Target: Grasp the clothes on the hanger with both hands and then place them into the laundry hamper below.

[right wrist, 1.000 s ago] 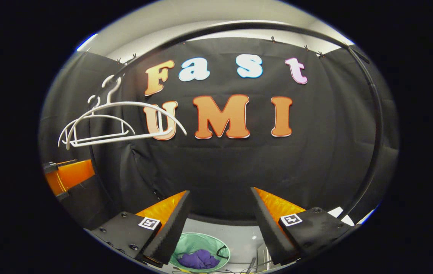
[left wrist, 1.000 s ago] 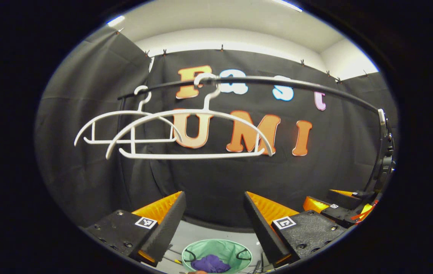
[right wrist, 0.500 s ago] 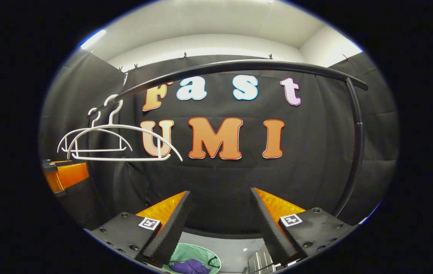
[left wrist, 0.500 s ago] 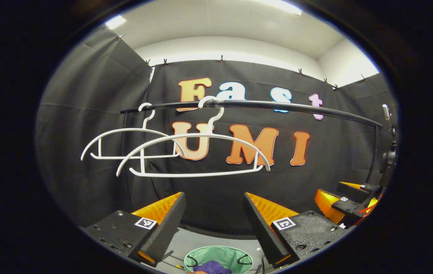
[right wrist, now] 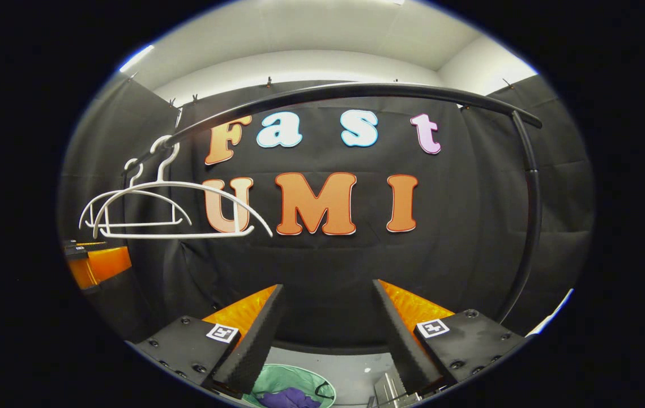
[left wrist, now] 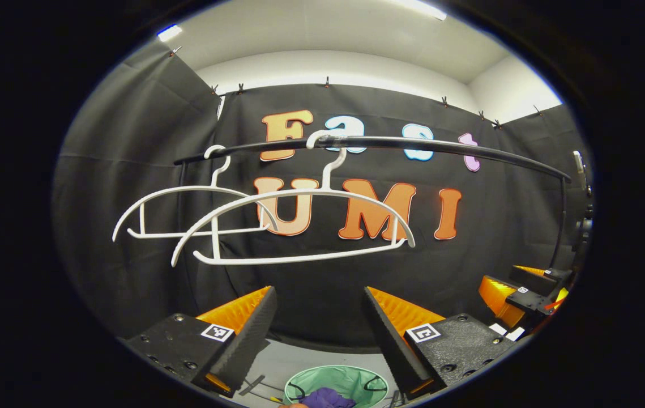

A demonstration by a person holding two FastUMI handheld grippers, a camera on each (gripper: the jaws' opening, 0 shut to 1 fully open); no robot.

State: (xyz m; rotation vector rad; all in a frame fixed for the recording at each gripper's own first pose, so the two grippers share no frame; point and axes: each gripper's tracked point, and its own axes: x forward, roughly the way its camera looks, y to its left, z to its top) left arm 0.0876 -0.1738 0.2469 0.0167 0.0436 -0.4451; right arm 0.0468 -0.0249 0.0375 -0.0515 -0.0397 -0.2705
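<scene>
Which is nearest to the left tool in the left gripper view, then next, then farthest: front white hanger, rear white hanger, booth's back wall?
From the left tool, open and empty:
1. Front white hanger, on the rail ahead, slightly left.
2. Rear white hanger, behind it, farther left.
3. Back wall, behind the rail.

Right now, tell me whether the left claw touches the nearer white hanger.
Apart. In the left gripper view, the left claw is open below the nearer white hanger, with black cloth showing between them.
</scene>
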